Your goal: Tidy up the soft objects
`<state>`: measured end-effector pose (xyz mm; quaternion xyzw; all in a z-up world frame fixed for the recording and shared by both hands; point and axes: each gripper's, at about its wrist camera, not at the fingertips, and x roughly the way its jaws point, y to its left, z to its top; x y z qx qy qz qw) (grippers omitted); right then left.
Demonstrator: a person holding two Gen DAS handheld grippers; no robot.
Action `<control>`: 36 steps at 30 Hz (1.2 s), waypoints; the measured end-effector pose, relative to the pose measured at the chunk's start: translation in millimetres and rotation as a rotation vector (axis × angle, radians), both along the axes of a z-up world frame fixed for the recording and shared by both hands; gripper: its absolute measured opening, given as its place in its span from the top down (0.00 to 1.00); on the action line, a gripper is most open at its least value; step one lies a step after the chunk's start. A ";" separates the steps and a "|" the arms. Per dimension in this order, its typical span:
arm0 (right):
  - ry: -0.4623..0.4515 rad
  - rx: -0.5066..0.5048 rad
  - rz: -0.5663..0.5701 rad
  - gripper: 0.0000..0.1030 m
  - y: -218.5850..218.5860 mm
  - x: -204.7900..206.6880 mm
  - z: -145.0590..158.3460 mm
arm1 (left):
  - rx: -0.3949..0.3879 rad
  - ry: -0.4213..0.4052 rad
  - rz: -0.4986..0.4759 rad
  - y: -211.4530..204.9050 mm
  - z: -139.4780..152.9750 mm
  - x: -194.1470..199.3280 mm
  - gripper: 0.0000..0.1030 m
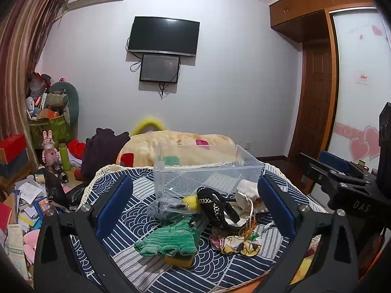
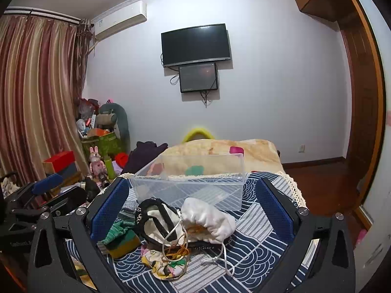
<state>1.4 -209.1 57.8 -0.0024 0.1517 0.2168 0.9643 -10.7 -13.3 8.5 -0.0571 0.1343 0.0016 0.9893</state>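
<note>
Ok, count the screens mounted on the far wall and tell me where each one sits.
2. The large TV hangs high on the wall; the smaller screen is fixed directly beneath it, cables dangling below. Nothing suggests a hidden third.

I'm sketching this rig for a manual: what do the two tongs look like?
Both the left tongs and right tongs match: matte black angular frames with triangular cutouts, silver round bolts, and flat blue textured pads inside each finger. White "DAS" lettering marks the right one's side.
</note>
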 end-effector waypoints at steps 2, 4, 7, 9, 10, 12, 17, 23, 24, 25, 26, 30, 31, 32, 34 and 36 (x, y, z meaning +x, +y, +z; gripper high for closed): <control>0.000 0.002 0.000 0.00 -1.2 0.4 0.1 | -0.005 -0.001 -0.002 0.9 0.7 -0.3 0.00; 0.001 0.003 0.002 0.00 -1.5 0.5 0.2 | -0.004 -0.001 -0.001 0.9 0.6 -0.6 0.00; 0.000 0.003 0.002 0.00 -1.2 -0.2 0.7 | -0.003 0.000 -0.002 1.0 0.6 -0.6 0.00; 0.001 0.003 0.003 0.00 -0.3 -0.1 1.1 | -0.004 -0.001 -0.001 1.1 0.9 -0.5 0.00; 0.003 0.004 0.003 0.00 -1.3 0.0 0.8 | -0.004 -0.001 -0.002 1.3 0.7 -0.8 0.00; 0.003 0.009 0.003 0.00 -2.0 -0.6 1.0 | -0.004 -0.001 -0.002 1.3 0.8 -0.8 0.00; 0.013 0.023 0.002 0.00 -3.3 -0.7 1.2 | -0.003 -0.001 -0.002 1.7 0.8 -0.9 0.00; 0.025 0.027 0.003 0.00 -5.8 4.4 -4.1 | 0.001 0.031 -0.002 4.7 -4.4 4.5 0.00; 0.031 0.026 0.000 0.00 -5.8 5.6 -5.2 | 0.000 0.040 -0.003 5.3 -6.6 6.7 0.00; 0.038 0.026 -0.002 0.00 -6.9 7.1 -6.8 | 0.000 0.052 -0.006 6.2 -8.8 9.1 0.00; 0.047 0.028 -0.005 0.00 -7.5 8.6 -8.2 | -0.001 0.067 -0.008 6.8 -11.2 11.9 0.00; 0.079 0.028 -0.011 0.00 -11.1 16.0 -15.4 | 0.005 0.108 -0.009 8.5 -22.2 20.8 0.00; 0.086 0.023 -0.014 0.00 -11.7 18.1 -17.5 | 0.005 0.120 -0.008 9.4 -25.0 22.7 0.00; 0.089 0.019 -0.018 0.00 -12.2 19.6 -19.2 | 0.005 0.127 -0.010 9.5 -28.1 23.7 0.01; 0.102 -0.004 -0.035 0.00 -12.6 23.6 -23.7 | 0.003 0.146 -0.007 11.7 -33.8 26.4 0.03; 0.114 -0.016 -0.040 0.00 -12.7 26.9 -27.3 | 0.006 0.172 0.003 15.3 -40.1 29.2 0.14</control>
